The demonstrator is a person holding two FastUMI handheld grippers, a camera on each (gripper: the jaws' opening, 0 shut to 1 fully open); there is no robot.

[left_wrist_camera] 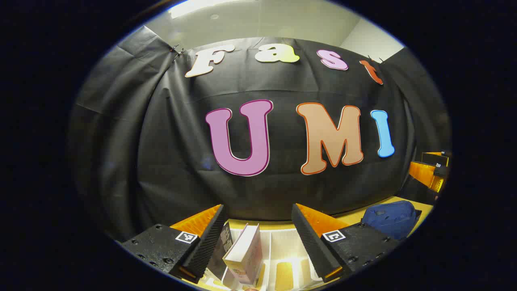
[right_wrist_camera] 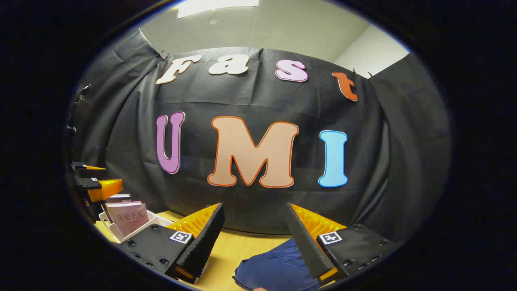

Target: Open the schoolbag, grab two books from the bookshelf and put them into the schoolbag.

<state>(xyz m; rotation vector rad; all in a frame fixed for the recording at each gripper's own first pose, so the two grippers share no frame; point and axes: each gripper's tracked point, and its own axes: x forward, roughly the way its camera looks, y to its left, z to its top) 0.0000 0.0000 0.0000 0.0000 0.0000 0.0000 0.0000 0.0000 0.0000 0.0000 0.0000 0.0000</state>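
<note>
**Both grippers spread above a yellow table, books and bag below**

In the left gripper view a pale book point(left_wrist_camera: 246, 252) stands tilted in a white bookshelf point(left_wrist_camera: 282, 242), low in the gap between the fingers and nearer the left one, touching neither. A darker book point(left_wrist_camera: 223, 246) leans just behind that left finger. The rack is smooth white plastic with slotted compartments that glow warm where the table shows through. The left gripper point(left_wrist_camera: 258, 226) has its jaws wide apart, holding nothing; each finger carries a ridged, ribbed pad.

Beyond the right finger lies the schoolbag point(left_wrist_camera: 391, 218), a dark blue, soft, rounded fabric lump. Whether it is unzipped cannot be told.

In the right gripper view the schoolbag point(right_wrist_camera: 278, 266) sits low between the fingers, reaching under the right one, its cloth creased. The right gripper point(right_wrist_camera: 254, 224) is likewise spread wide and empty. Far outside its left finger stands the bookshelf point(right_wrist_camera: 121, 230) with a pinkish book point(right_wrist_camera: 127, 218), the left gripper point(right_wrist_camera: 97, 184) just above it.

The table point(right_wrist_camera: 226, 250) is smooth, matt yellow. Behind hangs a wrinkled black cloth wall point(right_wrist_camera: 383, 161), with a plain light ceiling point(right_wrist_camera: 282, 28) above.
</note>
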